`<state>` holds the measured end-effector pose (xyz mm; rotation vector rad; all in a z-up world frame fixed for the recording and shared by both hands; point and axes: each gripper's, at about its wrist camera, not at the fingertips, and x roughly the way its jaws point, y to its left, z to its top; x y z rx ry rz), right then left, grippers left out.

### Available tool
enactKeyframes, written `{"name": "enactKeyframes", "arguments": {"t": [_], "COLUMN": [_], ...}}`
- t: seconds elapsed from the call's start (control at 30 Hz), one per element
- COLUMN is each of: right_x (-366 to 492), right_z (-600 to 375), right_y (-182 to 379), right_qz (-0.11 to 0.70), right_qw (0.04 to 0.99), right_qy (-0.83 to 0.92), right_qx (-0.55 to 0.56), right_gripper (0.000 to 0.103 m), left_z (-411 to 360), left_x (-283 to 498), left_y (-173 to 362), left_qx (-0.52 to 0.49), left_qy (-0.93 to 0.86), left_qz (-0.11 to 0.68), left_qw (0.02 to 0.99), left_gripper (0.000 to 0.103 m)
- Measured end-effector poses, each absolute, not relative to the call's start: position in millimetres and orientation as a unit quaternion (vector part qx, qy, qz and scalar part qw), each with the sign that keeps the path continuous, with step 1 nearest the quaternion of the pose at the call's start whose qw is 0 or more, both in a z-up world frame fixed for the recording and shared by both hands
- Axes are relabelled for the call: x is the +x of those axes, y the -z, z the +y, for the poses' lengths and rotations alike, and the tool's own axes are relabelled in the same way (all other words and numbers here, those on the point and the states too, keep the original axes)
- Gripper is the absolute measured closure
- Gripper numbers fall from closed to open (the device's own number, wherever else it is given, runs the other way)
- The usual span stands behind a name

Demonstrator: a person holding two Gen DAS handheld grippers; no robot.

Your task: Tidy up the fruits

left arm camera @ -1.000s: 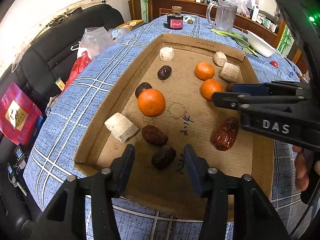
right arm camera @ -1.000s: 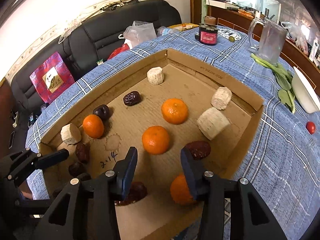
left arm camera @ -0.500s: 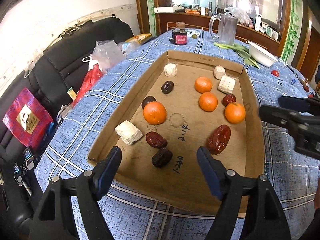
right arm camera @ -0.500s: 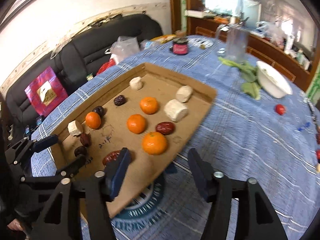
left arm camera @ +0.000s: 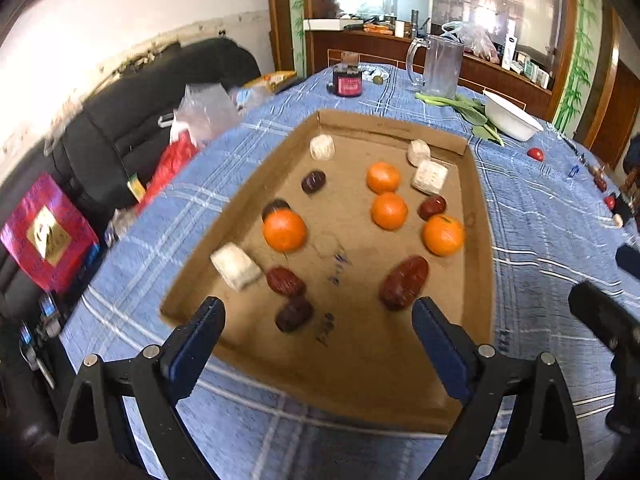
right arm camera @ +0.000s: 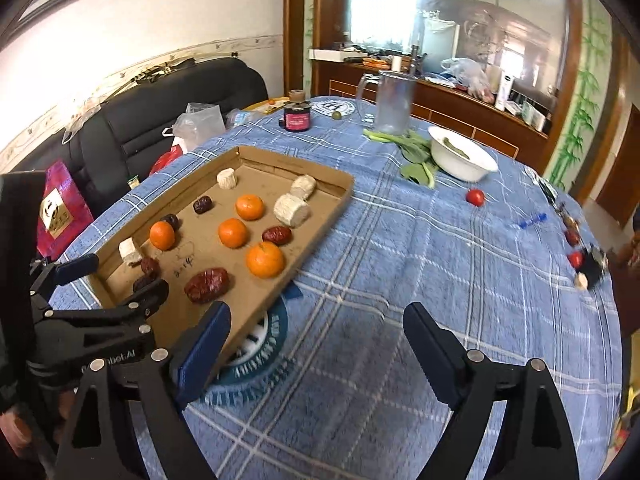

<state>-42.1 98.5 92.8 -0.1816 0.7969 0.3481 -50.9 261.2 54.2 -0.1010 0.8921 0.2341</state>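
A shallow cardboard tray lies on the blue checked tablecloth. It holds several oranges, several dark red dates and several pale cylinder pieces. My left gripper is open and empty, raised over the tray's near edge; it also shows in the right wrist view. My right gripper is open and empty, above bare cloth to the right of the tray. Its fingertips show at the right edge of the left wrist view.
A white bowl, green leaves, a glass jug and a dark jar stand beyond the tray. Small red fruits lie on the cloth at right. A black sofa with bags is on the left.
Both grippers have opened wide and pulled back up from the tray. The right gripper has swung right, off the tray and over the cloth, leaving an orange in the tray.
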Motion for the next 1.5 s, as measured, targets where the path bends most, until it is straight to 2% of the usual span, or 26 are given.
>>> {"name": "enactKeyframes", "arguments": {"t": [0.47,0.7,0.9,1.5], "right_x": [-98,-109,-116,-131], "right_z": [51,56,67,85], "right_y": [-82,-88,-87,-94], "right_qz": [0.383,0.371,0.376,0.355], "right_qw": [0.906,0.917,0.917,0.925], "right_qy": [-0.166,-0.135,-0.112,-0.105], "right_qx": [-0.068,-0.057,-0.064,-0.090], "right_gripper": [0.011,0.011,0.011,0.011], "left_z": [225,210,209,261], "left_x": [-102,-115,-127,-138], "left_y": [-79,-85,-94,-94], "left_qx": [-0.076,0.015,0.030,-0.053], "left_qy": [-0.133,-0.139,-0.122,-0.123], "left_qz": [0.408,0.362,0.337,0.344], "left_qw": [0.900,0.921,0.933,0.929], "left_gripper": [0.008,0.008,0.009,0.008]}}
